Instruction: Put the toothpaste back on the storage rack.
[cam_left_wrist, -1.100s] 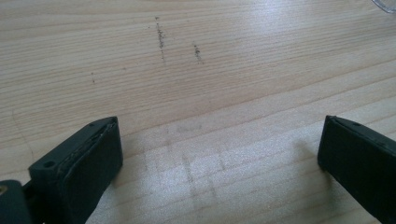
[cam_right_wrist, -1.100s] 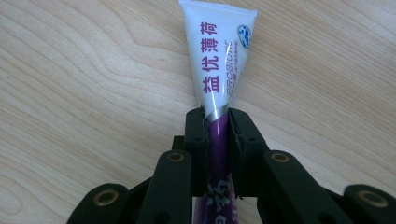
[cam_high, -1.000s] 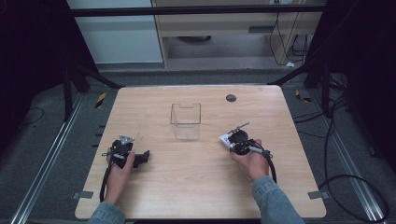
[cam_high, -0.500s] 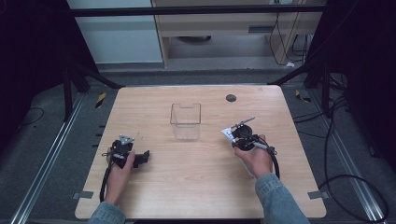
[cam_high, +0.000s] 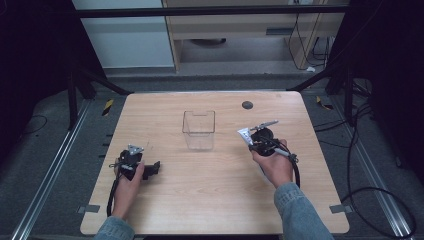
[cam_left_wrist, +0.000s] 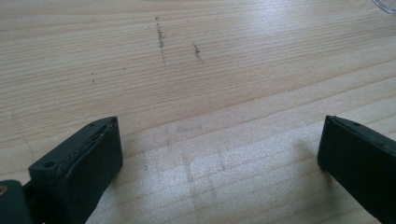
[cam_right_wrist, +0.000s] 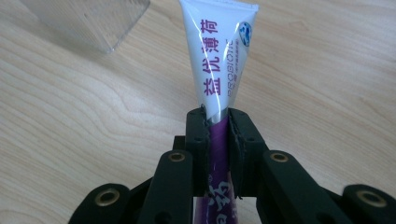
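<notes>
Wooden table (cam_high: 215, 200) under a dark frame, cabinets behind, cables on the floor at right. Near centre, a clear plastic container (cam_high: 198, 130), upright, open at the top, with nothing visible inside. Small dark disc (cam_high: 247, 105) near the far edge, well apart from the work.

Right gripper (cam_right_wrist: 217, 126): jaws closed on a white and purple tube (cam_right_wrist: 219, 56), pads pressing its lower body, crimped flat end pointing away from the hand. Seen from the high view, right gripper (cam_high: 250, 137) held above the table, just right of the container, tube (cam_high: 244, 135) clear of the surface and not yet over the rim.

Left gripper (cam_high: 152, 169): resting low at the left side of the table, jaws spread wide, nothing between them, bare wood ahead in the left gripper view.

Step in hand, as judged: carrying the gripped tube toward the container. Next move likely calls for bringing the tube across above the opening, tilting it end-down, lowering inside the walls, then releasing. Risk noted: light container could shift or tip if the tube strikes the rim; left gripper well placed to steady it if required.
</notes>
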